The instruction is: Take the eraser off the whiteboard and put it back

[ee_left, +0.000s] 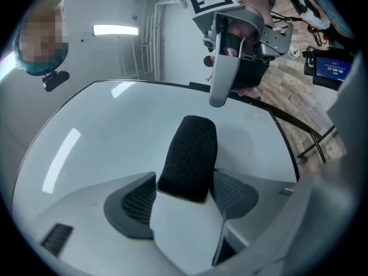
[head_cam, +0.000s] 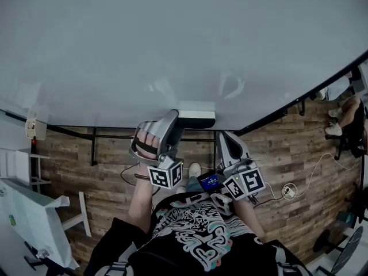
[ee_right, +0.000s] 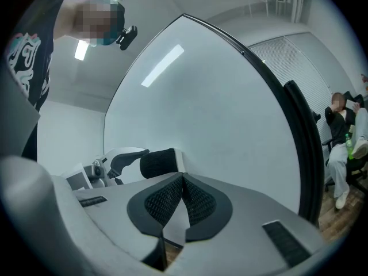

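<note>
At whiteboard [head_cam: 172, 50] — eraser [ee_left: 188, 153] clamped, left hand-held gripper [ee_left: 184, 184]

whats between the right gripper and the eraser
Only bare white whiteboard lies between the right gripper and the black felt-faced eraser in the left gripper, per the right gripper view.

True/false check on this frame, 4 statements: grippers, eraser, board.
1. The left gripper has the eraser between its jaws. True.
2. The right gripper stands wide open. False: its jaws are together with nothing between them.
3. The whiteboard is covered in writing. False: it looks blank, showing only light reflections.
4. A seated person shows at the far right of the right gripper view. True.
</note>
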The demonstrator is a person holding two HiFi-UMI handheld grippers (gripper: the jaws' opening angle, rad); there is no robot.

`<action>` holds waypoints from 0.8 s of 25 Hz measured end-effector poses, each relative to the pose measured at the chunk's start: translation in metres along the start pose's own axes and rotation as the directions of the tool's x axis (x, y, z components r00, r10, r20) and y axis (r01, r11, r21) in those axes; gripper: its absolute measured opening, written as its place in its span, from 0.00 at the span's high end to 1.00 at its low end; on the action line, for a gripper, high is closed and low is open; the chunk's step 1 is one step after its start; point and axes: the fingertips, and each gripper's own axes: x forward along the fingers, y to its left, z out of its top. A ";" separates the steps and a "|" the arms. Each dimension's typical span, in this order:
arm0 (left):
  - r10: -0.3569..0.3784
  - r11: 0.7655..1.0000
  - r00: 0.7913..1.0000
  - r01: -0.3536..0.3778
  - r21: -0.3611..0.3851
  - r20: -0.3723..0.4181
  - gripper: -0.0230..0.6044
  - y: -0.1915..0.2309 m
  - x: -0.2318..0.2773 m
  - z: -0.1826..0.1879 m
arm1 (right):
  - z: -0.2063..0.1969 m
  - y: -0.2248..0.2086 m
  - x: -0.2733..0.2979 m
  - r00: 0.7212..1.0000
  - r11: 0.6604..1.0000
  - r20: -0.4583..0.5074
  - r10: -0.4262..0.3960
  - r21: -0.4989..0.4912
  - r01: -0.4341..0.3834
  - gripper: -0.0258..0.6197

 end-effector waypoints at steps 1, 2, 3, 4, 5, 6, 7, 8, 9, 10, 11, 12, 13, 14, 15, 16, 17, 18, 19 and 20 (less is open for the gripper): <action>0.000 1.000 1.000 0.000 0.000 0.001 0.48 0.000 0.000 0.000 | 0.000 -0.001 0.001 1.000 1.000 0.001 -0.001 0.000 0.001 0.91; -0.001 1.000 1.000 0.001 -0.002 0.002 0.48 0.000 0.000 0.000 | 0.000 -0.001 0.001 1.000 1.000 0.001 -0.002 0.000 0.002 0.91; -0.003 1.000 1.000 0.003 -0.006 0.005 0.48 0.000 0.000 0.001 | 0.000 -0.001 0.002 1.000 1.000 0.001 -0.004 0.001 0.004 0.91; -0.005 1.000 1.000 0.005 -0.016 0.009 0.48 0.000 0.000 0.001 | 0.000 -0.001 0.002 1.000 1.000 0.002 -0.005 0.001 0.005 0.91; -0.008 1.000 1.000 0.009 -0.029 0.016 0.48 -0.001 0.000 0.001 | 0.000 -0.002 0.003 1.000 1.000 0.004 -0.006 0.002 0.006 0.91; -0.014 0.999 1.000 0.015 -0.044 0.023 0.48 -0.001 0.000 0.002 | 0.000 -0.001 0.003 1.000 1.000 0.005 -0.007 0.002 0.007 0.91; -0.022 0.998 0.999 0.024 -0.059 0.028 0.48 -0.002 0.000 0.002 | 0.000 -0.001 0.003 1.000 1.000 0.005 -0.007 0.002 0.007 0.91; -0.031 0.997 0.999 0.034 -0.073 0.029 0.46 -0.004 0.000 0.001 | 0.000 -0.001 0.003 1.000 1.000 0.005 -0.007 0.003 0.007 0.91; -0.039 0.995 0.999 0.042 -0.086 0.028 0.44 -0.005 0.001 0.000 | 0.000 0.000 0.003 1.000 1.000 0.004 -0.007 0.003 0.007 0.91; -0.044 0.994 0.999 0.047 -0.099 0.026 0.41 -0.006 0.001 -0.001 | 0.000 0.000 0.002 1.000 1.000 0.004 -0.008 0.004 0.008 0.91; -0.047 0.993 0.999 0.050 -0.112 0.024 0.39 -0.006 0.000 -0.002 | 0.000 0.000 0.001 1.000 1.000 0.005 -0.009 0.004 0.009 0.91; -0.050 0.991 0.999 0.052 -0.125 0.021 0.38 -0.007 0.000 -0.004 | 0.000 0.000 0.000 1.000 1.000 0.006 -0.012 0.004 0.012 0.91; -0.053 0.989 0.998 0.055 -0.137 0.017 0.36 -0.007 0.000 -0.005 | 0.001 0.001 -0.001 1.000 1.000 0.007 -0.015 0.005 0.015 0.91; -0.058 0.987 0.998 0.059 -0.148 0.011 0.35 -0.007 -0.001 -0.008 | 0.000 0.002 -0.002 1.000 1.000 0.007 -0.018 0.005 0.018 0.91; -0.061 0.985 0.998 0.061 -0.160 0.005 0.34 -0.007 -0.004 -0.010 | 0.000 0.003 -0.004 1.000 1.000 0.007 -0.021 0.005 0.021 0.91; -0.064 0.982 0.998 0.062 -0.176 -0.002 0.34 -0.007 -0.007 -0.013 | 0.000 0.006 -0.006 1.000 1.000 0.007 -0.024 0.004 0.024 0.91; -0.066 0.979 0.998 0.063 -0.195 -0.008 0.34 -0.007 -0.012 -0.016 | 0.000 0.008 -0.009 1.000 1.000 0.008 -0.027 0.002 0.027 0.91; -0.069 0.973 0.998 0.065 -0.220 -0.012 0.33 -0.007 -0.018 -0.019 | 0.000 0.012 -0.012 1.000 1.000 0.010 -0.030 -0.001 0.030 0.91; -0.073 0.966 0.997 0.067 -0.250 -0.014 0.33 -0.008 -0.024 -0.022 | 0.001 0.015 -0.015 0.999 0.999 0.013 -0.033 -0.002 0.033 0.91; -0.078 0.955 0.997 0.070 -0.287 -0.015 0.33 -0.008 -0.031 -0.024 | 0.002 0.018 -0.018 0.999 0.999 0.017 -0.037 -0.004 0.037 0.91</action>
